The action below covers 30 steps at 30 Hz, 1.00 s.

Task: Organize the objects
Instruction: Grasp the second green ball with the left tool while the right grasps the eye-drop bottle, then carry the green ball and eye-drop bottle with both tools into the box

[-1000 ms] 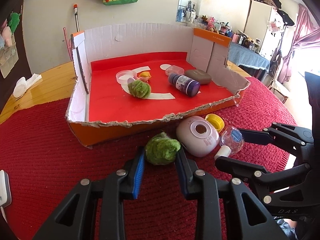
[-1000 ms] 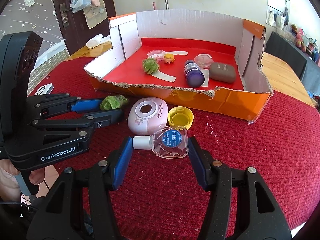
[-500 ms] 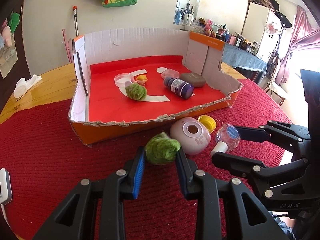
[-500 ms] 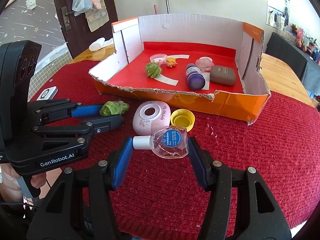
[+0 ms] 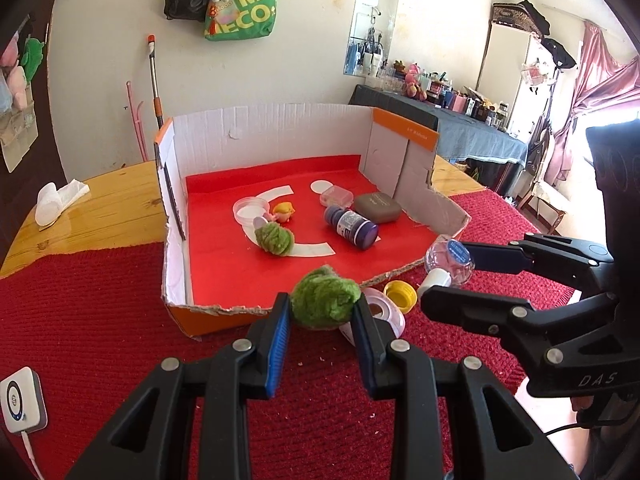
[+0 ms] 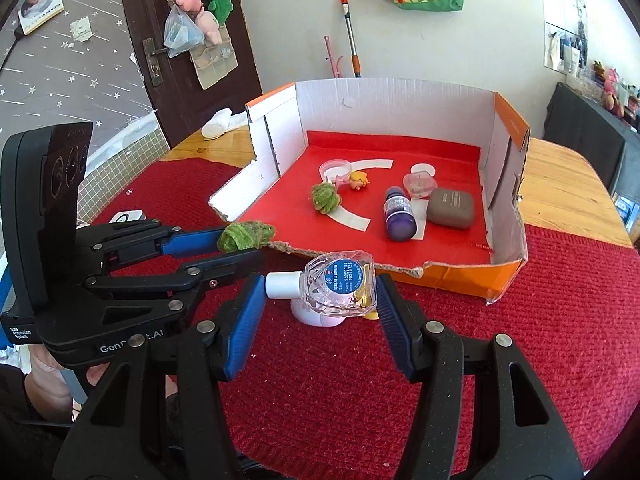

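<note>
Right wrist: bottle point(image 6: 340, 285) between tool point(image 6: 316, 304) pads.

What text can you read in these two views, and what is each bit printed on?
"MECO" twice: green bag on the wall.
"DAS": right gripper body.
"GenR...t.AI", partly covered, and "Data Acquisition System": left gripper body.
"SC250330", "20270723": blue label of the clear bottle; the label's other characters are too small.
Orange box rim, purple bottle, grey case: print too blurred.

Both views are brightly lit by daylight from a blown-out window point(image 5: 608, 92), glare is cast on the wooden tabletop point(image 5: 100, 208), and edges are bent and darkened by fisheye distortion.
</note>
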Tool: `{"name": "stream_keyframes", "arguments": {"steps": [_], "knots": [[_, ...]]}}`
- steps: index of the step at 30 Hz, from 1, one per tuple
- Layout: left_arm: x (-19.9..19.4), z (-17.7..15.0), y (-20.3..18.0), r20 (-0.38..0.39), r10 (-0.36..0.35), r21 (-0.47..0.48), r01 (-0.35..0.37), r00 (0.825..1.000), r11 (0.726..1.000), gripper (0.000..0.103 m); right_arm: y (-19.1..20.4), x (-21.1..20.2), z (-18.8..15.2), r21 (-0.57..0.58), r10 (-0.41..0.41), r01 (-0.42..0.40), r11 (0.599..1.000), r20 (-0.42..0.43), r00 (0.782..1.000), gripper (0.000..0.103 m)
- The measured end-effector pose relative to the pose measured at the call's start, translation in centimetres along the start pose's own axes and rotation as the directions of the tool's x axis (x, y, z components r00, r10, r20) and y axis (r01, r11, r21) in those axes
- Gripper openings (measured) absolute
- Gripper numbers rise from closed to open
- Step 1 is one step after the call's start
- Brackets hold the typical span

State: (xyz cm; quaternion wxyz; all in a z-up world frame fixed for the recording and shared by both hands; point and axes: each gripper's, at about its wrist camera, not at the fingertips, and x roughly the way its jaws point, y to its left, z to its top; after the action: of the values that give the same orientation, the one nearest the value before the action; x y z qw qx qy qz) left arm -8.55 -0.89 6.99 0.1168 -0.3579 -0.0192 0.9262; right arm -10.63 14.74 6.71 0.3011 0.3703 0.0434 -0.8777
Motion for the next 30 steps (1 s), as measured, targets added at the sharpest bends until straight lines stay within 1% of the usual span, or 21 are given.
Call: {"name": "stream_keyframes", "arguments": {"steps": [10, 14, 18, 30], "knots": [[1.2, 2.0, 1.1, -0.022, -0.001, -0.018, 0.0, 1.0, 1.0, 0.032, -1.8, 1.4, 2.8, 0.007, -0.007, 0.008, 1.0, -0.036, 0.999, 0.054], [2.0, 2.4, 1.2, -0.037, 0.005, -0.007, -0.005, 0.999, 1.0, 0.032, -2.5, 2.5, 3.6, 0.012, -0.006, 0.007, 1.0, -0.073, 0.997, 0.054], [2.9, 2.6, 1.4, -0.054, -0.003, -0.006, 0.003, 0.999, 1.0, 0.032, -3.1, 3.7, 3.9, 0.018, 0.002, 0.0, 1.0, -0.117, 0.993, 0.055], [4.8, 2.8, 2.5, -0.089, -0.011, -0.02, 0.009, 0.996, 1.0, 0.032, -3.8, 6.8, 4.1, 0.044, 0.062, -0.054, 0.998, -0.186, 0.981, 0.054]]}}
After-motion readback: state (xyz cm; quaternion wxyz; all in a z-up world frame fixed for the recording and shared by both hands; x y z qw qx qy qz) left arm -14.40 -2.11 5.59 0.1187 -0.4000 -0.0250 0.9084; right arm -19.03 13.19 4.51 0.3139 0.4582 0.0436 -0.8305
